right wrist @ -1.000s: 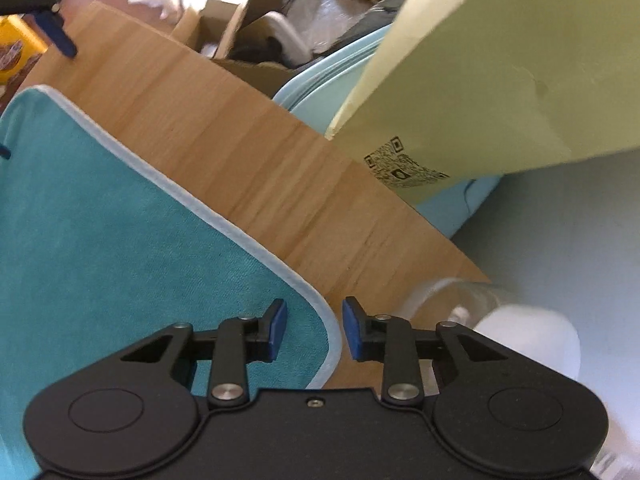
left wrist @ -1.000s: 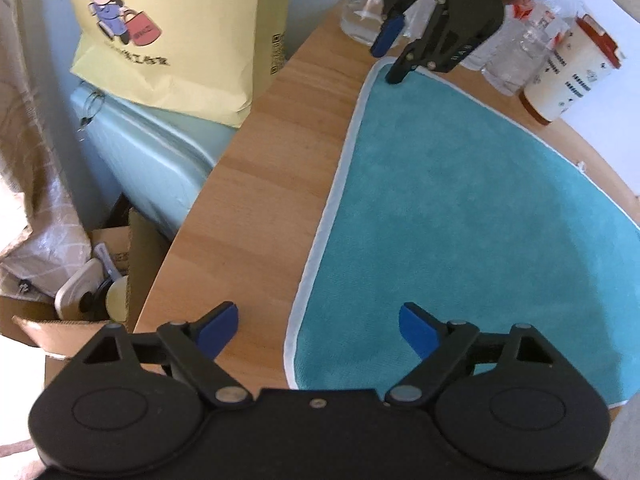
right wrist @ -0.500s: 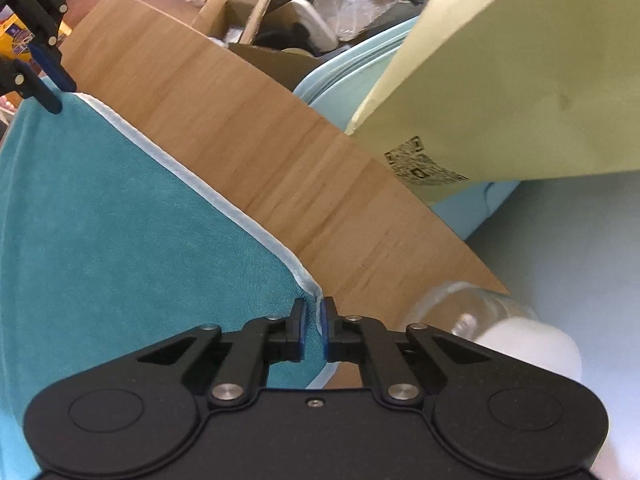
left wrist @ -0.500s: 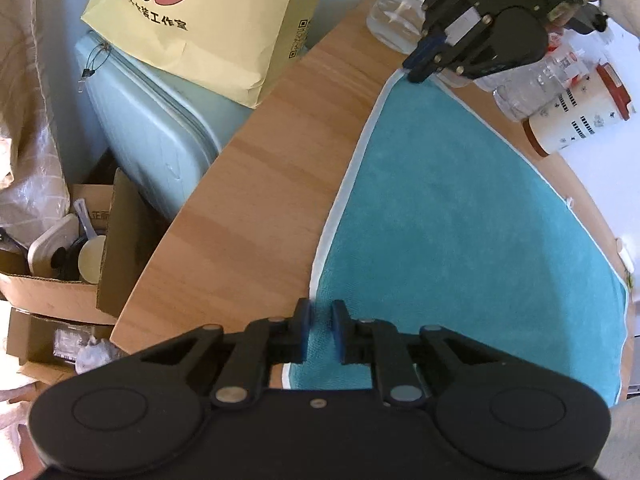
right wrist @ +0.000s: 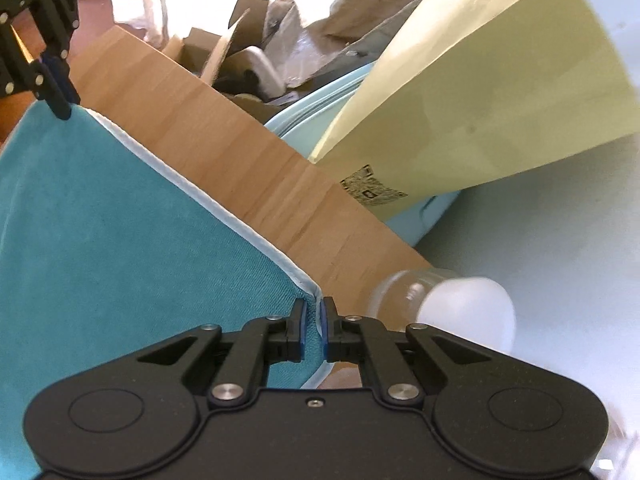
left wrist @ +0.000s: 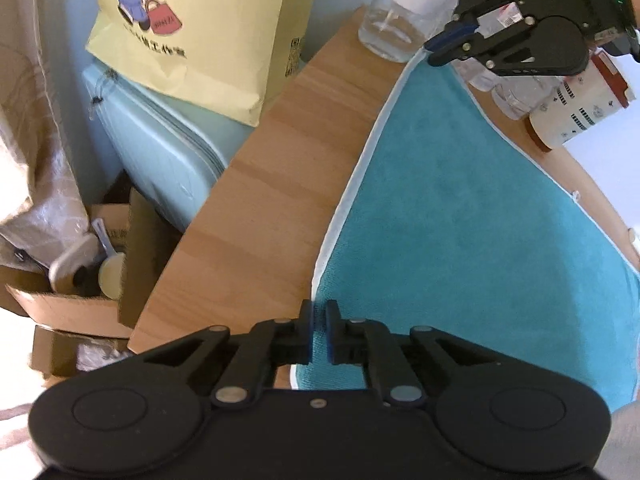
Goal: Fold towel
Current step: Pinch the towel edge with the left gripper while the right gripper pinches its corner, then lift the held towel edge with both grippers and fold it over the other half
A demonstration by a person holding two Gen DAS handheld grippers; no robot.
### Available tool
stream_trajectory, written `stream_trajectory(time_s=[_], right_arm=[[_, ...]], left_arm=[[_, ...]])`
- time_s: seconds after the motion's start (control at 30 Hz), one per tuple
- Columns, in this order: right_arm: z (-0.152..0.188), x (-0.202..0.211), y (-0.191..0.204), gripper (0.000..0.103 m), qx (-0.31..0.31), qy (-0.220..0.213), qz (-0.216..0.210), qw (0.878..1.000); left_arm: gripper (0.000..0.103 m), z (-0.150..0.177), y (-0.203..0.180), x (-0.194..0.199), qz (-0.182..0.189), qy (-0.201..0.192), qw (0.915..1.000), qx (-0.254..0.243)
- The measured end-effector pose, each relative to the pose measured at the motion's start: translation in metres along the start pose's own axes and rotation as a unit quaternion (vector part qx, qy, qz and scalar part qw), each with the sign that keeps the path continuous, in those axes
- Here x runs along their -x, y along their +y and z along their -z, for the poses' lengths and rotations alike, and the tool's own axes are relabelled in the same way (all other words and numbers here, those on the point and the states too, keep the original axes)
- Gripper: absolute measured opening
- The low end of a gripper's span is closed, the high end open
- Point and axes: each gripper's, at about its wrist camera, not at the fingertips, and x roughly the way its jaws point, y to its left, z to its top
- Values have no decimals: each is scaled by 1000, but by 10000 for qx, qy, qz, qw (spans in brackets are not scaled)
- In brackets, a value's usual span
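Note:
A teal towel (left wrist: 460,208) with a white hem lies on the wooden table (left wrist: 280,184). My left gripper (left wrist: 319,320) is shut on the towel's near left corner. My right gripper (right wrist: 314,316) is shut on the far left corner, and it shows in the left wrist view (left wrist: 434,50) lifting that corner off the table. The left gripper appears in the right wrist view (right wrist: 60,100), pinching its corner of the towel (right wrist: 120,240). Both held corners are raised, and the hem between them runs taut.
A glass jar (left wrist: 400,24) with a white lid stands at the table's far end, beside bottles and a white cup (left wrist: 580,112). A yellow paper bag (left wrist: 208,32) rests on a light blue suitcase (left wrist: 160,152) left of the table. Cardboard boxes (left wrist: 72,300) sit on the floor.
Both grippers went from open to shut on the towel's left corners. Since then both corners have lifted slightly off the table.

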Motion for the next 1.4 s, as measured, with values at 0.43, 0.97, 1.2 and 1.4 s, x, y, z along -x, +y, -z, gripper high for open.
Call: stream_trajectory(time_s=[0.43, 0.97, 1.2, 1.4], right_arm=[[34, 50, 25, 6, -448, -358, 1341, 9893], [108, 132, 88, 6, -817, -990, 2301, 9647], [144, 177, 124, 6, -928, -1357, 2726, 9480], [171, 201, 143, 6, -1243, -1399, 2972, 9363]], left_arm=[[5, -11, -37, 32, 113, -387, 9990, -171], [5, 48, -182, 106, -7, -1173, 9922, -419], [5, 75, -243, 131, 138, -1517, 9869, -534], [5, 75, -281, 135, 478, -1529, 9821, -988]])
